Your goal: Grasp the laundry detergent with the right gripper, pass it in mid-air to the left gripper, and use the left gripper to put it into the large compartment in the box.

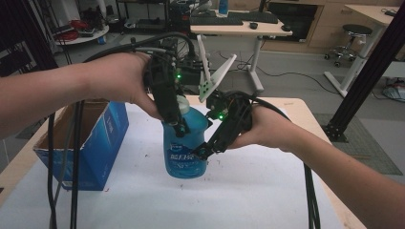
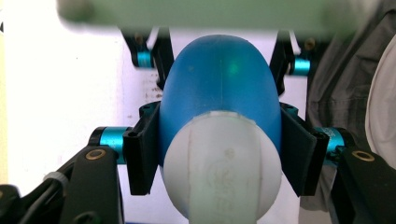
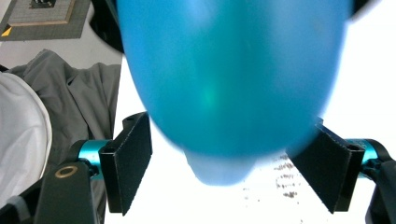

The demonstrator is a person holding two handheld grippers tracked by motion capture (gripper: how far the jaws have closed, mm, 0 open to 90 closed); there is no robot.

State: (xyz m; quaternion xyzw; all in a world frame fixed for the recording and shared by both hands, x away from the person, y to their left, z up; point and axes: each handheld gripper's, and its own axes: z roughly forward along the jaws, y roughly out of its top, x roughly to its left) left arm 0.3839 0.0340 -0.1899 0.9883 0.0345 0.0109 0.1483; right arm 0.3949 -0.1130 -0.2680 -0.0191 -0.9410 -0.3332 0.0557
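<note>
Blue bottle clamped at its neck by left claw.

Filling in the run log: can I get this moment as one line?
left hand-held gripper: shut on blue bottle | right hand-held gripper: open beside bottle | bottle: upright on table

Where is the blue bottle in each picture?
High view: the blue bottle is in the middle, over the white table cover, with the left gripper clamped near its top.
Left gripper view: it sits in the centre, white cap nearest the camera.
Right gripper view: its blurred blue body takes up the top middle, between open jaws.
Shared landmark: the white table cover behind the bottle.
</note>
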